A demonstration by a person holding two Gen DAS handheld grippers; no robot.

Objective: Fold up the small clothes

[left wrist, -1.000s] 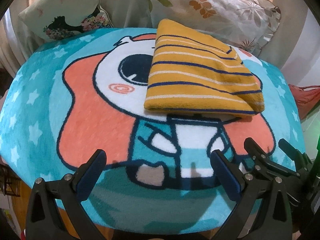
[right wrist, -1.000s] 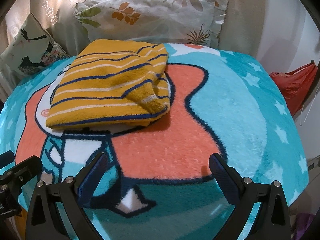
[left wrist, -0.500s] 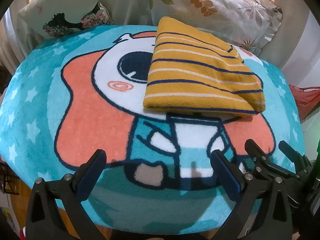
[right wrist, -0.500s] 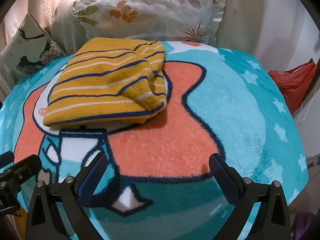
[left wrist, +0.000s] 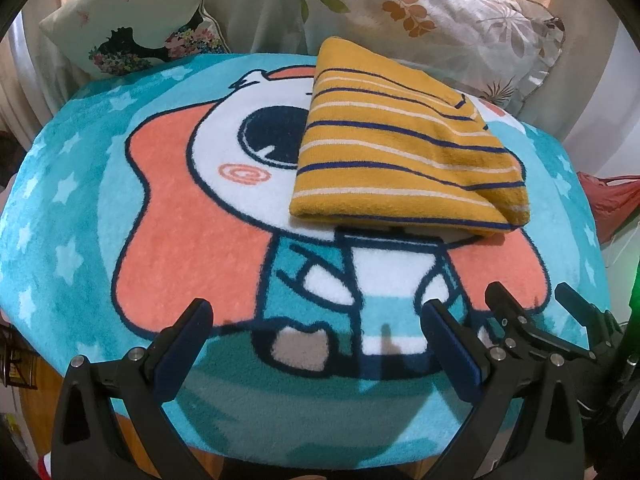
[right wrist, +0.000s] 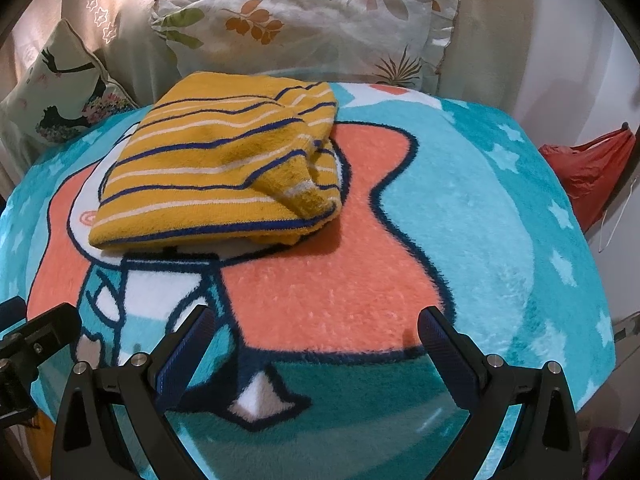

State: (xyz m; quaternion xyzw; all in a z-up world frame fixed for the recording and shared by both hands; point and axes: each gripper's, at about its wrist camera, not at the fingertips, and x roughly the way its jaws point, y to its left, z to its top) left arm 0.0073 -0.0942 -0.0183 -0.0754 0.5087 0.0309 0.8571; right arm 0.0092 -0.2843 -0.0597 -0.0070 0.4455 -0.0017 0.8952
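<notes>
In the left wrist view, the left gripper (left wrist: 316, 322) fills the lower edge of the frame, its jaws spread wide and holding nothing. A folded yellow striped garment (left wrist: 404, 152) lies in the upper right of centre on a turquoise cartoon blanket (left wrist: 80, 208), well apart from the fingers. The right gripper (left wrist: 560, 320) shows at the lower right, low over the blanket. Behind, a bird-print cushion (left wrist: 132, 28) sits at the upper left and a leaf-print pillow (left wrist: 440, 12) at the upper right; a red bag (left wrist: 612, 204) peeks in at the right edge.

In the right wrist view, the right gripper (right wrist: 316, 322) spans the bottom, jaws wide apart and empty. The garment (right wrist: 224, 160) rests left of centre, its layered open edge towards the right. Part of the left gripper (right wrist: 28, 344) intrudes at the lower left. The pillow (right wrist: 304, 20) stands just behind the garment, the cushion (right wrist: 60, 92) at the left, the red bag (right wrist: 588, 172) at the right.
</notes>
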